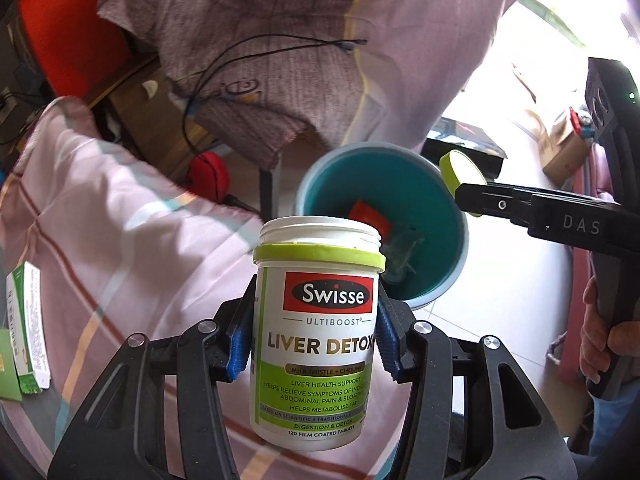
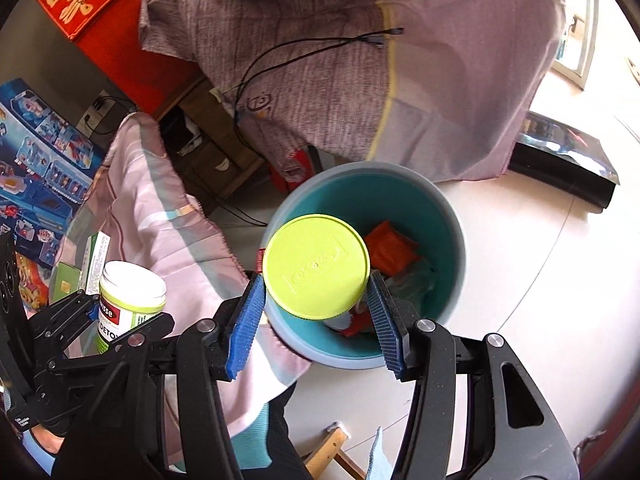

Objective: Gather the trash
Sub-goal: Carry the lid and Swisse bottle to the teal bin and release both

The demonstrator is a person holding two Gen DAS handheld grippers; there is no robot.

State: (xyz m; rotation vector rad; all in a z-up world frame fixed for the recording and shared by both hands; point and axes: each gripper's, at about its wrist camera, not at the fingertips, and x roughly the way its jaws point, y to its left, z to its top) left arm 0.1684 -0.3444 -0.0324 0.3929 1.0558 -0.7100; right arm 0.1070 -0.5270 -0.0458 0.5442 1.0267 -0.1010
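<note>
My left gripper (image 1: 316, 340) is shut on an uncapped white Swisse Liver Detox bottle (image 1: 316, 336), held upright above the striped bedding; the bottle also shows in the right wrist view (image 2: 130, 300). My right gripper (image 2: 316, 308) is shut on the bottle's lime green lid (image 2: 318, 266) and holds it over the near rim of the teal trash bin (image 2: 420, 200). In the left wrist view the lid (image 1: 460, 174) hangs at the bin's right rim (image 1: 316, 176). The bin holds orange wrappers (image 2: 390, 248) and other scraps.
Pink striped bedding (image 1: 100, 240) lies to the left with a green and white medicine box (image 1: 28, 332) on it. A grey shirt (image 2: 300, 60) with a black cable hangs behind the bin. A black box (image 2: 560, 160) sits on the pale floor at right.
</note>
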